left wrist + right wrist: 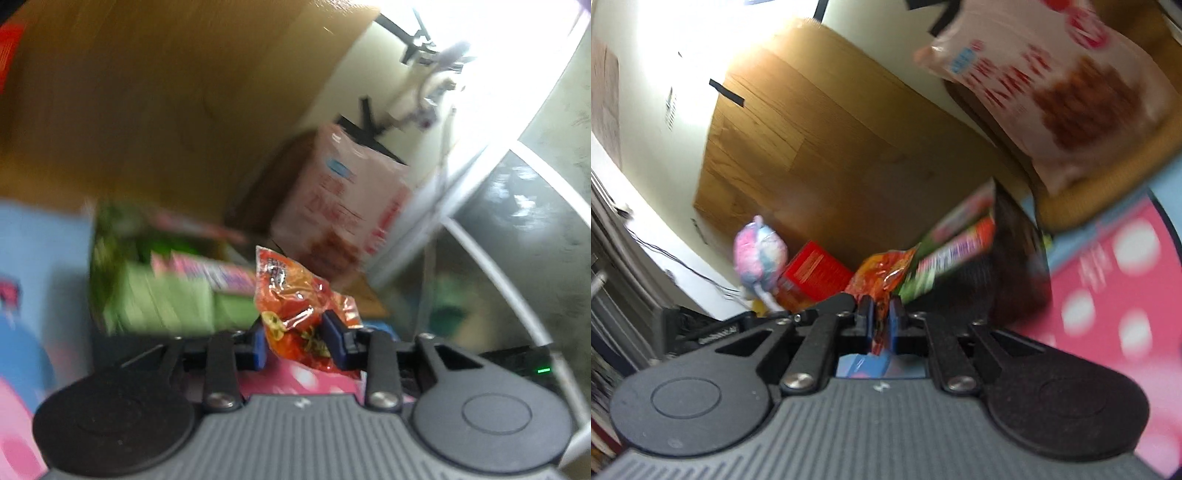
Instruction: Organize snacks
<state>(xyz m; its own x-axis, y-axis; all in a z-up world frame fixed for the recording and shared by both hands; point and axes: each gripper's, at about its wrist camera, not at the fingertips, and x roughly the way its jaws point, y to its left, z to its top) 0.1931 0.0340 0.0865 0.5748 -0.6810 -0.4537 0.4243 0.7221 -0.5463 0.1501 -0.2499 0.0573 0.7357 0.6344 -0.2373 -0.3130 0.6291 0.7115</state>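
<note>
The left gripper (297,341) is closed on a small orange-red snack packet (295,299), its blue pads (334,338) pressing the lower crinkled end while most of the film stands up and forward of the fingertips. The right gripper (881,325) is drawn almost fully together and pinches a thin edge of an orange packet (886,275) of the same kind; with the view this blurred, it cannot be settled whether both grippers hold one packet or two alike. Judged from its look, the packet is light, soft and crushable, with slick glossy film that may slide out from between the pads. The flat sealed margin is the best place to grip, as it spares the contents. The wrapper is translucent orange-red with a printed label near its top and a yellow round motif low down. Just beyond the left gripper, slightly to its left, lies a green box (166,299) with a pink-and-purple carton (218,271) behind it. Further ahead and to the right a pale pink snack bag (343,206) stands tilted. Beneath both grippers lies a pink mat with white dots (1108,280). Ahead of the right gripper, to its left, a red box (816,269) and a pastel plush toy (759,254) sit before the wooden panel (827,147).
</note>
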